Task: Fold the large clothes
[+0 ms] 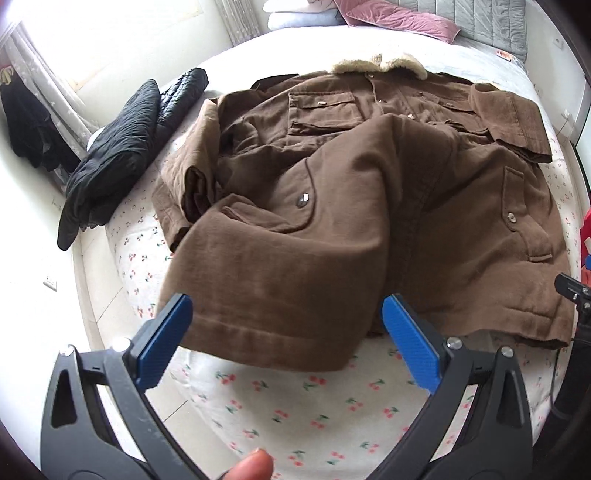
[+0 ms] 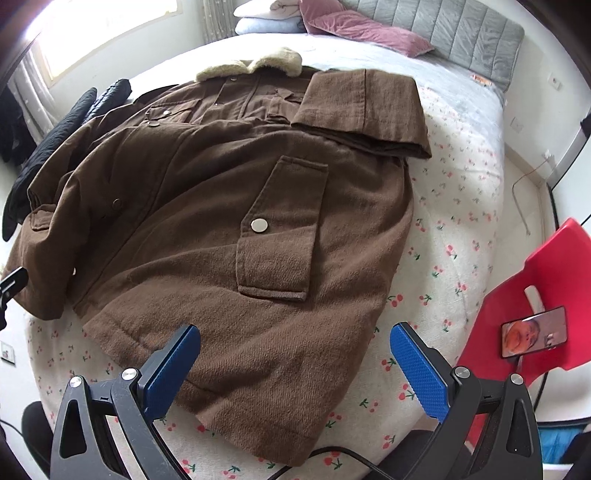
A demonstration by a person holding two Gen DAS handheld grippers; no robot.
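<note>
A large brown coat [image 1: 351,206] with a cream fleece collar [image 1: 380,64] lies front-up on the cherry-print bed sheet [image 1: 295,406], hem toward me. In the right wrist view the coat [image 2: 221,240] has one sleeve [image 2: 365,110] folded across its chest. The other sleeve [image 1: 195,177] is bunched inward at the left side. My left gripper [image 1: 288,339] is open, its blue pads [image 1: 166,339] on either side of the left hem corner, holding nothing. My right gripper [image 2: 295,369] is open just above the right part of the hem.
A folded black padded jacket [image 1: 122,155] lies at the bed's left edge. Pink pillows [image 2: 362,29] and a grey headboard [image 2: 461,33] are at the far end. A red chair [image 2: 535,277] carrying a phone [image 2: 533,330] stands right of the bed.
</note>
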